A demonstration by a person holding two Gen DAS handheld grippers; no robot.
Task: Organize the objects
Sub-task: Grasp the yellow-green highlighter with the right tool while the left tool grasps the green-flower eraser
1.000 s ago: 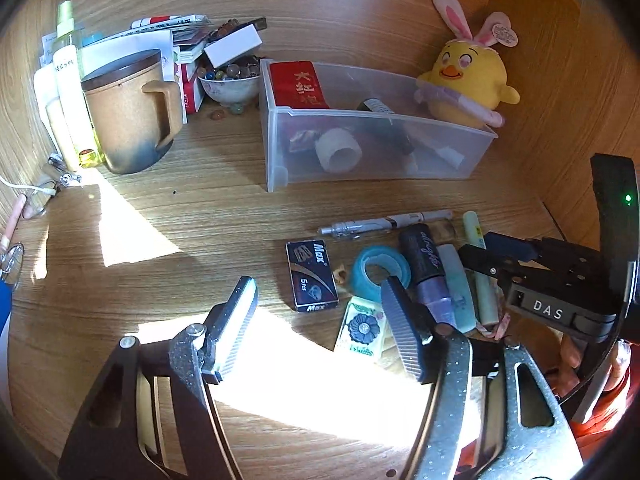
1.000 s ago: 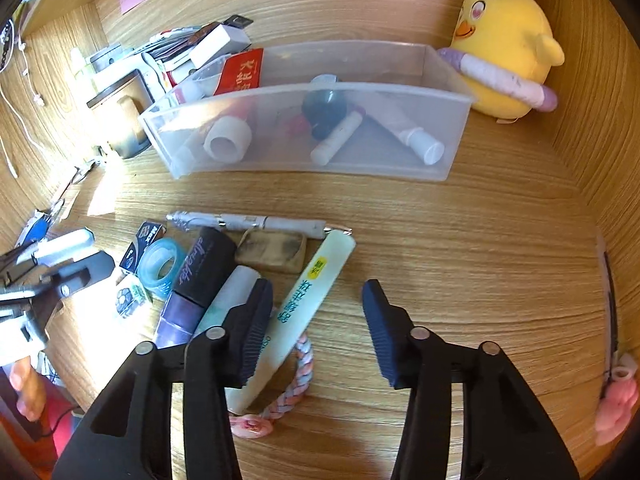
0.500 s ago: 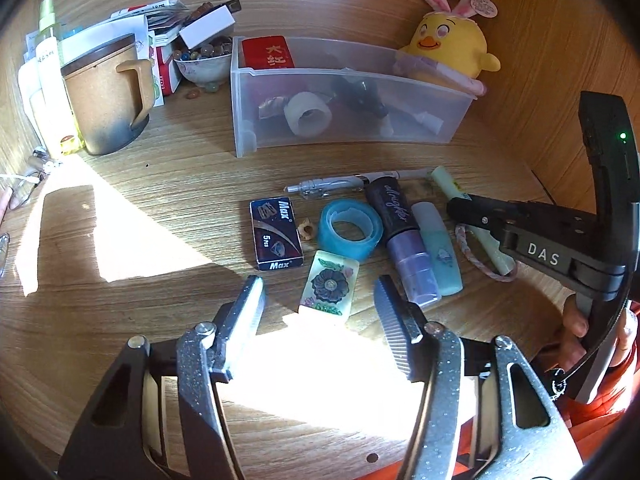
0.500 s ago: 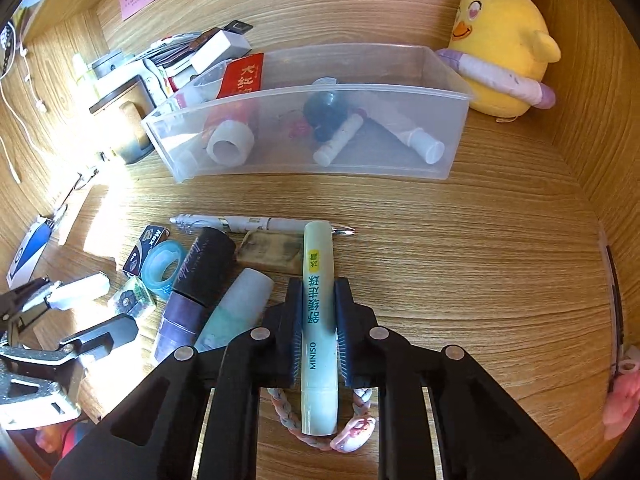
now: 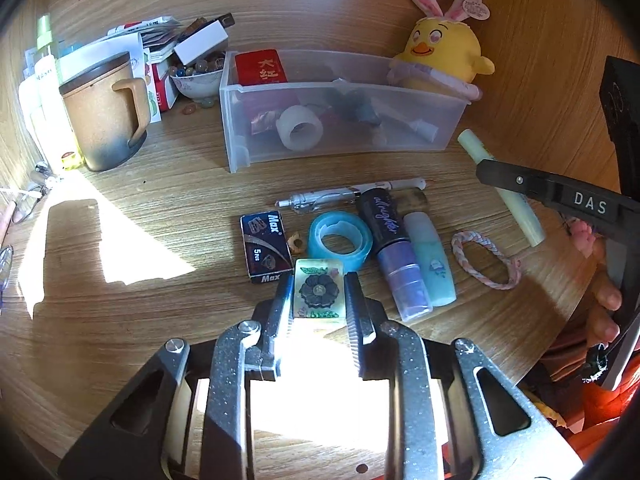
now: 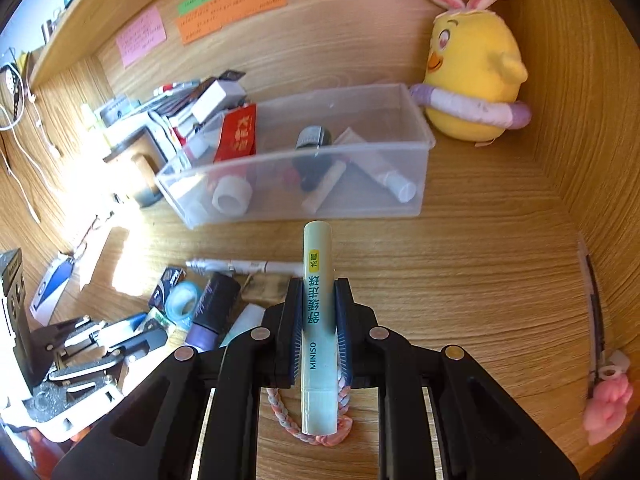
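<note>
While the left hand-held gripper (image 5: 318, 300) has just been closing, its jaws now flanking the flower tile (image 5: 319, 290) on the bench (image 5: 160, 240), the right hand-held gripper (image 6: 318, 312) clamps the pale tube (image 6: 319, 320), lifted toward the clear bin (image 6: 320, 204) beyond.

A wooden bench (image 5: 168, 184) carries everything; a wooden back wall (image 6: 340, 48) rises behind it, with coloured paper notes (image 6: 232, 6) stuck on. Strong sunlight makes a bright patch (image 5: 140, 248) on the bench, left of the middle
</note>
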